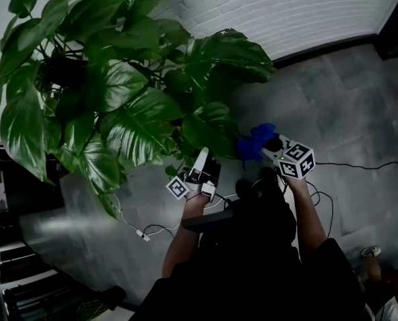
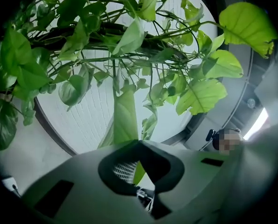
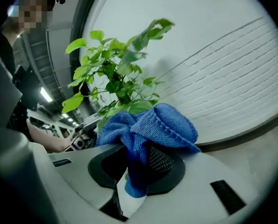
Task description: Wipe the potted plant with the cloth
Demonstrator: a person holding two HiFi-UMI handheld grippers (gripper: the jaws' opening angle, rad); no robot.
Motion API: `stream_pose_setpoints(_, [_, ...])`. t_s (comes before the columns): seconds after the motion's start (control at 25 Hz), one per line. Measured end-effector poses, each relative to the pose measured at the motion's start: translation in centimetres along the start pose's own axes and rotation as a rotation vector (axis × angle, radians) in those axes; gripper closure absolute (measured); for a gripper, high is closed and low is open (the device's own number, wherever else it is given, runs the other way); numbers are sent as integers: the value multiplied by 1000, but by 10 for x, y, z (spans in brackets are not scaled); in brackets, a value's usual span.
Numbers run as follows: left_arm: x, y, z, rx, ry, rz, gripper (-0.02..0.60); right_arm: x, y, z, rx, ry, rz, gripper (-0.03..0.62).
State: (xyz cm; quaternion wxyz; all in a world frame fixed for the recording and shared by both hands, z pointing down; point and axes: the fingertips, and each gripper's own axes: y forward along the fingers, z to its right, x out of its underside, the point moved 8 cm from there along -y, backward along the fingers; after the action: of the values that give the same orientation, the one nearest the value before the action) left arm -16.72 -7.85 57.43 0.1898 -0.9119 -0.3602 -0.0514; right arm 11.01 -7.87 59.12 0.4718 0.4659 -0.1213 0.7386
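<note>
cloth (image 3: 148,125), blue and bunched, is pinched between the closed jaws of the right gripper (image 3: 139,169), its folds spilling over the pads. in the head view it sits just right of centre, close beside the lowest right-hand leaves. left gripper (image 2: 138,148), low in the centre of the head view, has its jaws shut on a long hanging leaf (image 2: 124,118) that runs down between the pads. beyond both, the potted plant (image 1: 118,79) fills the upper left with broad green leaves. grey tiled floor (image 1: 346,92) lies at right, white brick wall (image 1: 285,12) along the top.
</note>
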Motion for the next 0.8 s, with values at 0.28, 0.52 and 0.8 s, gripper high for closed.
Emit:
stream_pose_setpoints(0.28, [-1, -2, 0, -25, 19, -16, 554, -101, 0, 8, 71, -81, 293, 490])
stream_pose_setpoints(0.52, [1, -3, 3, -33, 42, -24, 554, -133, 90, -16, -116, -147, 262, 490])
stream_pose_setpoints(0.8, [-2, -7, 3, -42, 60, -32, 554, -117, 138, 0, -121, -129, 150, 490])
